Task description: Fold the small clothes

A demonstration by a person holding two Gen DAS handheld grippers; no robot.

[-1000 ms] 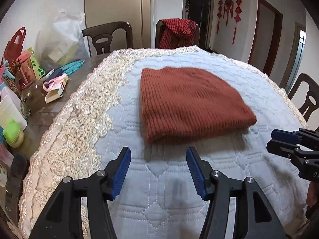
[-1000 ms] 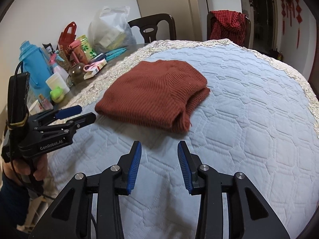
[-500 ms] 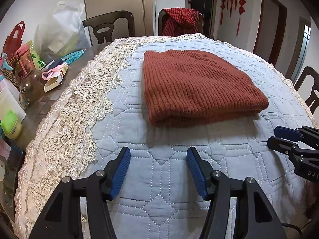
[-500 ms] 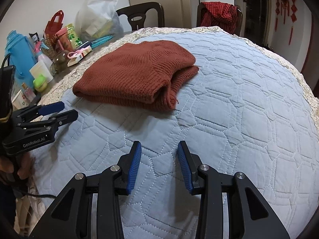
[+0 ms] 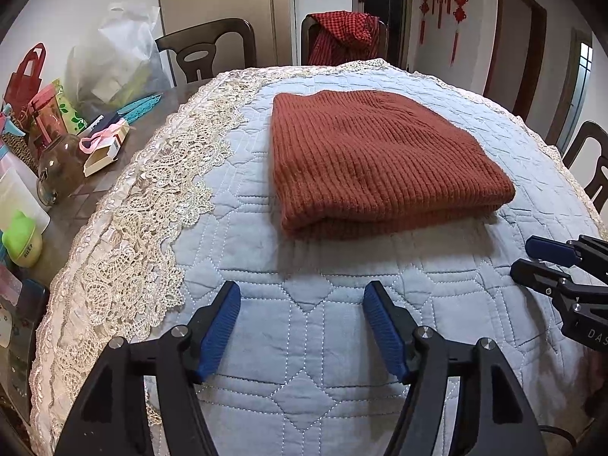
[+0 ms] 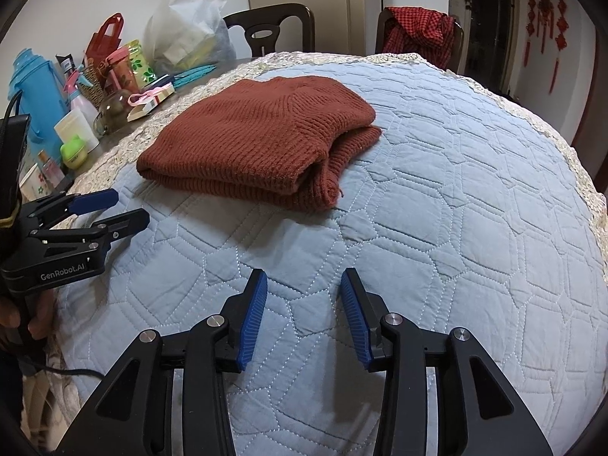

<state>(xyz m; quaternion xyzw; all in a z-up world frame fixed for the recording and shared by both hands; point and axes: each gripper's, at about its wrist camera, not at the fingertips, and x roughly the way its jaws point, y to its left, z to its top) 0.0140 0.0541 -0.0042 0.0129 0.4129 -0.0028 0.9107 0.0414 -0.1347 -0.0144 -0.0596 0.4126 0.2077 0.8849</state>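
A rust-brown knitted garment (image 5: 380, 163) lies folded into a thick rectangle on the light blue quilted cloth (image 5: 304, 304); it also shows in the right wrist view (image 6: 262, 140). My left gripper (image 5: 302, 296) is open and empty, held over the quilt short of the garment's near edge. My right gripper (image 6: 304, 285) is open and empty, also short of the garment. Each gripper shows in the other's view: the right one (image 5: 532, 258) at the right edge, the left one (image 6: 125, 209) at the left edge.
The quilt has a cream lace border (image 5: 144, 209). Left of it stands clutter: a glass jar (image 5: 59, 173), a green bottle (image 5: 21, 239), a blue jug (image 6: 34, 87), bags (image 5: 114, 60). Chairs (image 5: 205, 49) stand behind; one holds a red checked cloth (image 5: 342, 34).
Both grippers have drawn back slightly from the folded garment and stayed open. The garment has not moved on the quilt.
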